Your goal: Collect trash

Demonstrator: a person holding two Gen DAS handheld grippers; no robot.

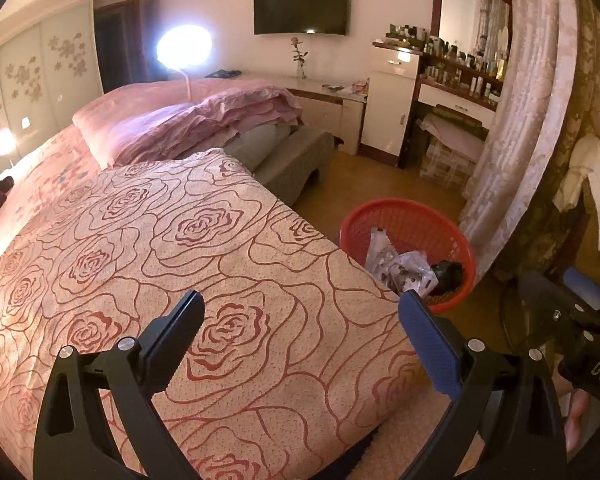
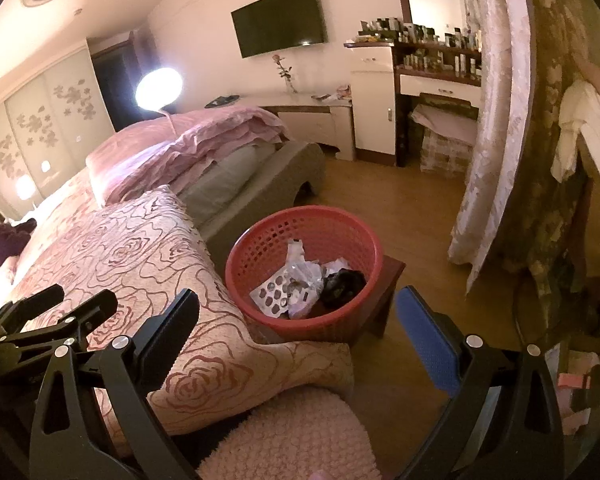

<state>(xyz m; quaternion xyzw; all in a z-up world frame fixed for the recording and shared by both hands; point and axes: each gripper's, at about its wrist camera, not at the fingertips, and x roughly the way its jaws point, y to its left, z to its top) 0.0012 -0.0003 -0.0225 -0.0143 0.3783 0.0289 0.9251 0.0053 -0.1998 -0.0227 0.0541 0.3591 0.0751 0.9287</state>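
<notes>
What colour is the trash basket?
Red, with a perforated mesh wall; clearest in the right wrist view.

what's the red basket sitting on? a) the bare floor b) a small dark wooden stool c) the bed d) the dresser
b: in the right wrist view the red basket, with wrappers and a dark item inside, stands on a small dark wooden stool on the floor beside the bed.

A rose-patterned bedspread [image 1: 188, 248] is covering the bed; folded pink quilts [image 1: 188, 120] are lying at 11 o'clock, 1 wall television [image 1: 300, 5] hanging at 12.
</notes>
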